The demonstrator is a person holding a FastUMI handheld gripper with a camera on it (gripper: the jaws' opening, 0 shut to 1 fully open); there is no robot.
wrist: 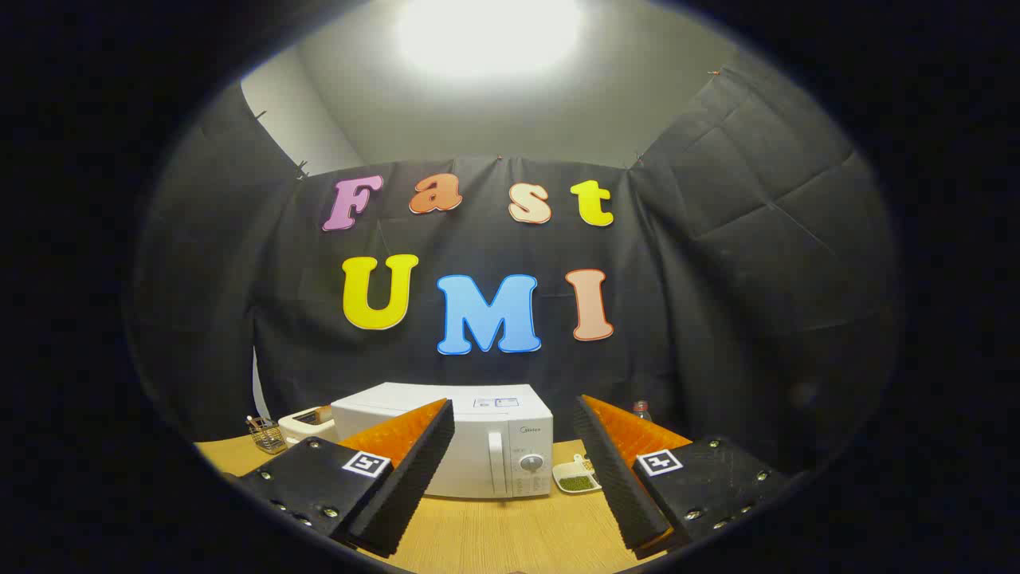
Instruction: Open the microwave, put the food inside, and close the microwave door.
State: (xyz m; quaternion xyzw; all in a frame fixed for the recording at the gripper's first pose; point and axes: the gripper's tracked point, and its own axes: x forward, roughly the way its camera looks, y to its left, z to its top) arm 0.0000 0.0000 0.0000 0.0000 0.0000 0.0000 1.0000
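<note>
A white microwave [478, 446] stands on the wooden table [494, 534] beyond my fingers, its door shut, with a vertical handle [497, 464] and a round dial [531, 462] on its right side. Just right of it lies a small white dish of green food [577, 478]. My gripper [514, 470] is open and held well back from the microwave, with nothing between its fingers; the left finger [414, 470] overlaps the microwave's left part in the view.
Left of the microwave sit a wire basket [267, 434] and a cream toaster-like appliance [307, 424]. A bottle with a red cap [641, 411] stands behind the right finger. Black cloth walls close in the booth behind and to both sides.
</note>
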